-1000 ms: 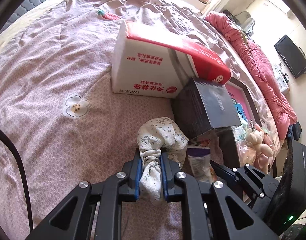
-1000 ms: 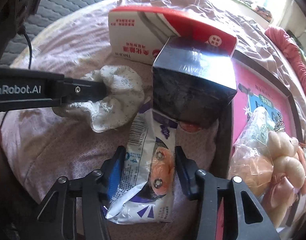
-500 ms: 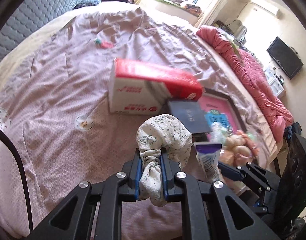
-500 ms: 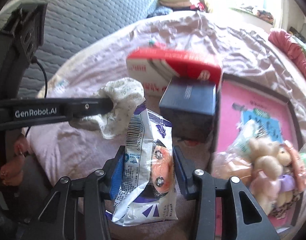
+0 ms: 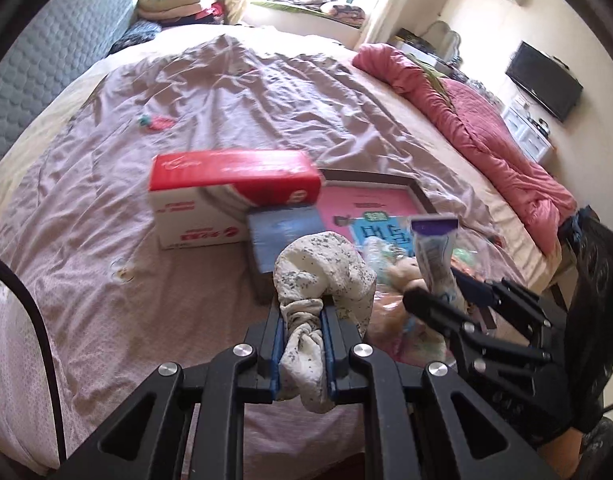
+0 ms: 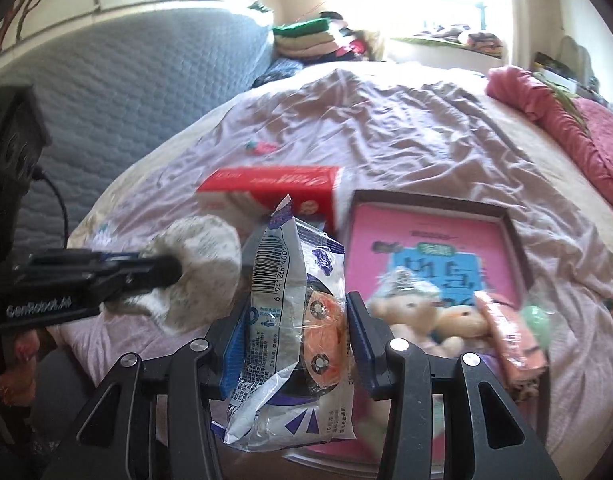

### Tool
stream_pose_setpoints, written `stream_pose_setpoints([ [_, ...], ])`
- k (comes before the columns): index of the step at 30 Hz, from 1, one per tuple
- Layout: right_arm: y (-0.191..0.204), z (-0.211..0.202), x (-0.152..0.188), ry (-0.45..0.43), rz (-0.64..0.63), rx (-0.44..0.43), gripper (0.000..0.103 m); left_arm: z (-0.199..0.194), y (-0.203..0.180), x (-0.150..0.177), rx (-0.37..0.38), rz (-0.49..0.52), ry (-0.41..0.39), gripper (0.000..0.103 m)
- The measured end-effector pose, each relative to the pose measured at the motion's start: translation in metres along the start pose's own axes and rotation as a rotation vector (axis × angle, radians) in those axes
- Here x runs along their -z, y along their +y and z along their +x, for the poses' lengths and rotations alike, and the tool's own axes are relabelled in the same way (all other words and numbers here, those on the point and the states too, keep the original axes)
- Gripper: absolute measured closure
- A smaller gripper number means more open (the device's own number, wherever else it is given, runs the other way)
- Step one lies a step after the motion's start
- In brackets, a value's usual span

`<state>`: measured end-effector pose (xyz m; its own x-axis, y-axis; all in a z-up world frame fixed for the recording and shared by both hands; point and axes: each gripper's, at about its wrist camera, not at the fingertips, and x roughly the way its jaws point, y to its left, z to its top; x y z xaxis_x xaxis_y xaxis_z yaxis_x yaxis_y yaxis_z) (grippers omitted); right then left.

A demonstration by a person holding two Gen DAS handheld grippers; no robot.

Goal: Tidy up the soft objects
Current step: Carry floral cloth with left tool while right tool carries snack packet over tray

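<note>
A: Starting on the left, what does that hand have?

B: The left gripper (image 5: 302, 326) is clenched tight on a bunched floral cloth (image 5: 322, 272), which hangs in the air above the bed (image 5: 234, 92), clear of the sheet. The pinch sits on a narrow gathered neck, so I'd carry it level and slow; a jerk could pull the fold out.

A: And the right?

B: The right gripper (image 6: 292, 332) grasps a crinkly snack packet (image 6: 290, 312) across its middle, also lifted off the bed. The wrapper is slippery, so squeezing harder would only crush it; better to keep it upright and move steadily.

A: Where should they go?

B: Judging by the layout, the shallow dark-rimmed tray (image 6: 510, 224) with the pink bottom is the likely spot. It already holds a plush bear (image 6: 410, 308) and some wrapped soft items I can't identify.

A: And the boxes?

B: A red and white box (image 5: 230, 196) and a dark box (image 5: 282, 232) sit just left of the tray; both look closed.
</note>
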<state>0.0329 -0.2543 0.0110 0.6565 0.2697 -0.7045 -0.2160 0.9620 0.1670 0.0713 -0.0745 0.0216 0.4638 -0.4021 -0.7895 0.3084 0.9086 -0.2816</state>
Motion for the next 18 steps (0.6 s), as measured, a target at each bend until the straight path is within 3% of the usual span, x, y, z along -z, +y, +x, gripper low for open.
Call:
stream_pose_setpoints([
  [10,-0.06,-0.028,0.0,-0.067,0.11,0.062,0.056,0.015,-0.063,-0.008,0.014,0.117,0.018,0.086],
  [18,-0.101,-0.035,0.013,-0.076,0.188,0.111,0.056,0.04,-0.093,-0.014,0.048,0.155,0.054,0.086],
])
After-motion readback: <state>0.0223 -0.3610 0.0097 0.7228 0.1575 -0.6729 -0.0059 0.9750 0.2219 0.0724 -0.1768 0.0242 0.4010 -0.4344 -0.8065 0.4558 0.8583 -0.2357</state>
